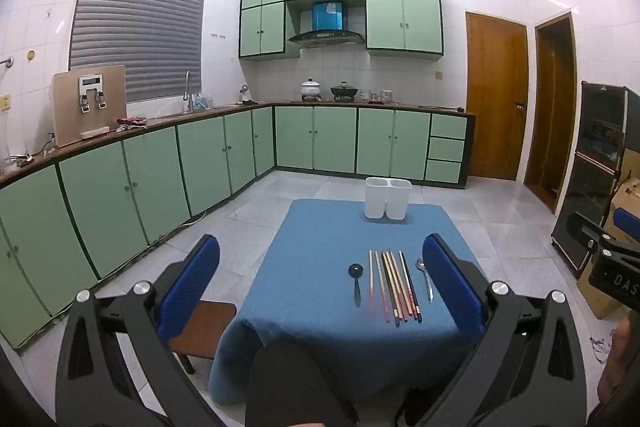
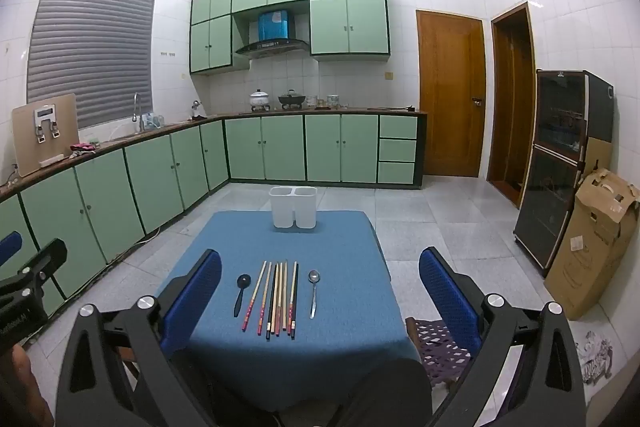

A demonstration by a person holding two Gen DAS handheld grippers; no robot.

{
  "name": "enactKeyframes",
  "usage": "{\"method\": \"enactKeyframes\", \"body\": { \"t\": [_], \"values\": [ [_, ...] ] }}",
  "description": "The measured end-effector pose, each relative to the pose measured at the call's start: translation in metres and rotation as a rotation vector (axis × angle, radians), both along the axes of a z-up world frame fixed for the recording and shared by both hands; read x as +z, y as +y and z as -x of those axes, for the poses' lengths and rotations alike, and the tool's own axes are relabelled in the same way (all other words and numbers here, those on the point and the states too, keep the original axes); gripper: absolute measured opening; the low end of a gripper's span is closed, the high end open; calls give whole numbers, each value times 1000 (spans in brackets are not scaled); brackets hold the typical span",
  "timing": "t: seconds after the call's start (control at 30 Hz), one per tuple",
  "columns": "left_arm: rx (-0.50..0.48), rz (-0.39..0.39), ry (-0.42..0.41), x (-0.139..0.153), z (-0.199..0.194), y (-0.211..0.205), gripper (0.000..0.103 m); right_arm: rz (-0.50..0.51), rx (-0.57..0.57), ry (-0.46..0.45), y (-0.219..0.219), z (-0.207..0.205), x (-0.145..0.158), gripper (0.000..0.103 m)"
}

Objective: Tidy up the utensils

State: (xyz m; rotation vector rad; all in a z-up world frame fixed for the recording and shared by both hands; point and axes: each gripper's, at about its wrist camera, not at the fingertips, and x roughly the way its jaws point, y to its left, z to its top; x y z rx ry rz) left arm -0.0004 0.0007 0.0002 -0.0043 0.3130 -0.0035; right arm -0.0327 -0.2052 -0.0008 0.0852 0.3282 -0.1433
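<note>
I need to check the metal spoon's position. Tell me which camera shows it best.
The right wrist view: the metal spoon lies unobstructed on the blue tablecloth, right of the chopsticks. In the left wrist view the metal spoon sits close beside the left gripper's blue finger pad.

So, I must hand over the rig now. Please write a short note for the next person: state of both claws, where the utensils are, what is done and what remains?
Left claw: open, empty, held above the near table edge.
Right claw: open, empty, likewise.
On the blue tablecloth, in a row: small black plastic spoon, bundle of long wooden and dark chopsticks, slim silver metal spoon.
White plastic two-compartment holder stands at the far edge; its contents are not visible.
Done: nothing.
Left: move every utensil into the holder.
</note>
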Motion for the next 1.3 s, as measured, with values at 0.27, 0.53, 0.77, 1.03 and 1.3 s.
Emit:
{"method": "enactKeyframes", "body": {
  "t": [0.27, 0.53, 0.77, 1.03, 1.3],
  "values": [
    [-6, -4, 12, -1, -1, 4, 98, 1, -3, 1, -5, -1, 1, 97],
    [0, -15, 3, 0, 0, -1, 98, 9, 1, -1, 0, 1, 0, 97],
    [1, -16, 3, 0, 0, -2, 98, 8, 0, 2, -1, 1, 0, 97],
    [0, -15, 4, 0, 0, -2, 98, 9, 1, 0, -1, 1, 1, 97],
    [1, -16, 6, -1, -4, 1, 98, 9, 1, 0, -1, 0, 1, 97]
  ]
}}
